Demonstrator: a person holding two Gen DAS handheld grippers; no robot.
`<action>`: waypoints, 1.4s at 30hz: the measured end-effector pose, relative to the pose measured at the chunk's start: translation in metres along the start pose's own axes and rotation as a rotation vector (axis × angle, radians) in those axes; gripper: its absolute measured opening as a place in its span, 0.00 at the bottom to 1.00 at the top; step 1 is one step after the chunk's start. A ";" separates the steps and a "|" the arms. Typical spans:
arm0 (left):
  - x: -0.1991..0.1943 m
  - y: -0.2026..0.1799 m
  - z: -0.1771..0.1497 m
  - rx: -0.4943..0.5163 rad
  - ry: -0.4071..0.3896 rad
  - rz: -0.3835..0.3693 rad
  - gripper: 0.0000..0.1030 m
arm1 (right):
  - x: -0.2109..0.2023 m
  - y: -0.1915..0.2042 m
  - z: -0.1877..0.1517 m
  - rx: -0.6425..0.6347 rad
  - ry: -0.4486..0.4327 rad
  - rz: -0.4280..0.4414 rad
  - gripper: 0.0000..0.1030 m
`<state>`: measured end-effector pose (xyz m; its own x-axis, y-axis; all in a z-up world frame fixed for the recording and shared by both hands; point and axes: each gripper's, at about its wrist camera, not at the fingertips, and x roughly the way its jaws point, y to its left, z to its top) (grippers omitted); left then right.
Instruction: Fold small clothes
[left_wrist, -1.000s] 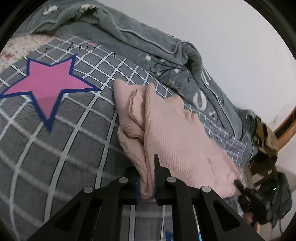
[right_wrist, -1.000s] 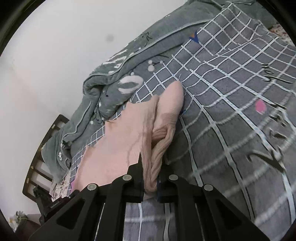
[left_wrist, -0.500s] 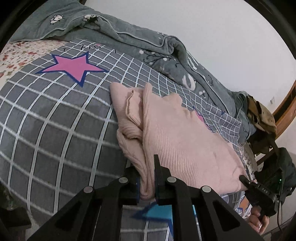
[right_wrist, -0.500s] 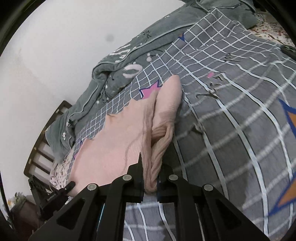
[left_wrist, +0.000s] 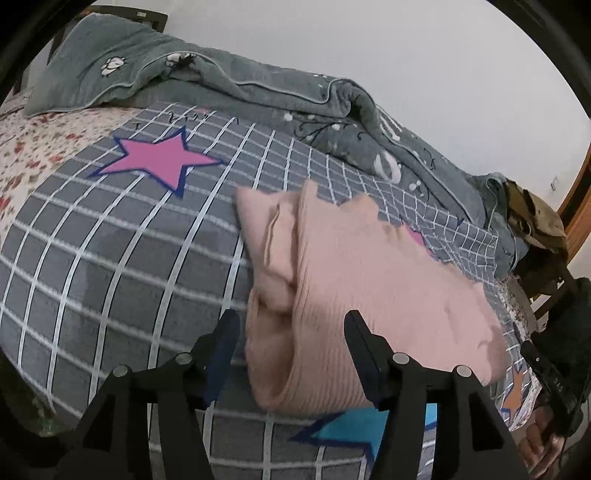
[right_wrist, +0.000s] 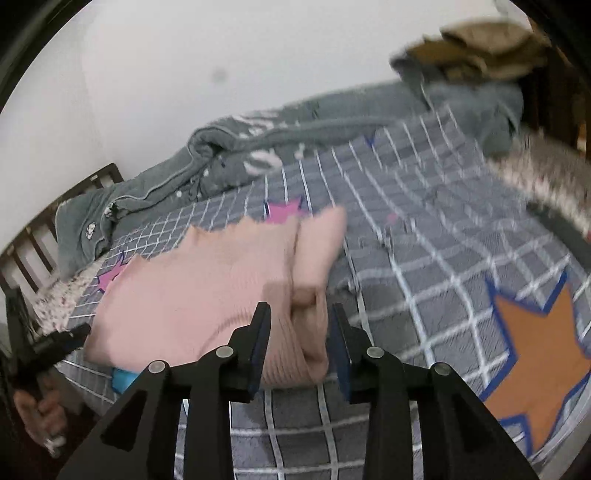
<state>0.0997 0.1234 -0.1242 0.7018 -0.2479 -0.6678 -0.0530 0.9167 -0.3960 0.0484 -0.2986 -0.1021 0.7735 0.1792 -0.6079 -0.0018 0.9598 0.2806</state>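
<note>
Basically fold looks done: pink sweater (left_wrist: 362, 295) lies folded on the grid bedspread (left_wrist: 110, 258), left gripper (left_wrist: 290, 325) and right gripper (right_wrist: 299, 325) jaws opening off its near edge; only withdrawal left.

A bed fills most of both views, covered by a grey sheet (left_wrist: 110, 258) with a white grid and coloured stars. A rumpled grey quilt (left_wrist: 258, 92) lies along the upper part of the frame, against a plain white wall (left_wrist: 406, 44). At the left of the right wrist view stands a dark wooden headboard (right_wrist: 48, 236). A brown wooden frame (left_wrist: 576, 206) shows at the right edge.
</note>
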 end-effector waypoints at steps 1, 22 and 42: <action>0.002 -0.001 0.004 -0.001 -0.002 -0.008 0.59 | -0.001 0.005 0.003 -0.013 -0.022 -0.006 0.31; 0.065 0.017 0.025 -0.037 0.072 -0.087 0.67 | 0.107 0.142 -0.012 -0.284 0.006 -0.009 0.34; 0.070 0.004 0.030 0.023 0.050 -0.044 0.36 | 0.130 0.156 0.005 -0.289 0.101 -0.017 0.35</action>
<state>0.1703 0.1188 -0.1536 0.6670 -0.3027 -0.6808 -0.0062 0.9115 -0.4113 0.1513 -0.1263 -0.1336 0.7084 0.1693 -0.6852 -0.1811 0.9819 0.0555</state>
